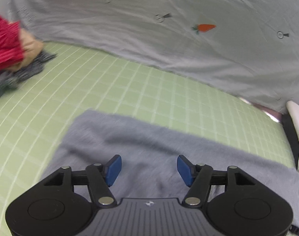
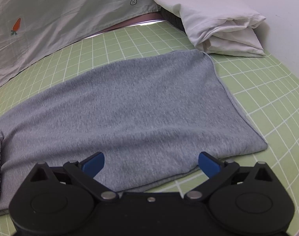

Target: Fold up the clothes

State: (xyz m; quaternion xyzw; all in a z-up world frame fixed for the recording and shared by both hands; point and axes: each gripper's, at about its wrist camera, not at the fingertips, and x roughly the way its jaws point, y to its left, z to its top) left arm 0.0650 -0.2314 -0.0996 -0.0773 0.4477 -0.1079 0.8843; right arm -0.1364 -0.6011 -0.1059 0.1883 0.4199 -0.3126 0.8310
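The grey garment [image 2: 133, 106] was seen spread flat on the green gridded mat [image 2: 267, 90], directly ahead of and beneath both sets of jaws. The right gripper [image 2: 151, 163] was held with its blue pads well apart, nothing between them, poised just over the near folded edge, the garment's right-hand corner lying just beyond its right pad. The left gripper [image 1: 149, 170] was likewise seen parted and empty above the cloth [image 1: 159, 147]. The long axis was judged to run crosswise to both jaws, left to right, so each hand was placed near one end. A gathered edge, possibly a waistband, was cut off at the left of the right view. The left view was blurred; a red and tan pile [image 1: 10, 45] far to the left could not be made out clearly.
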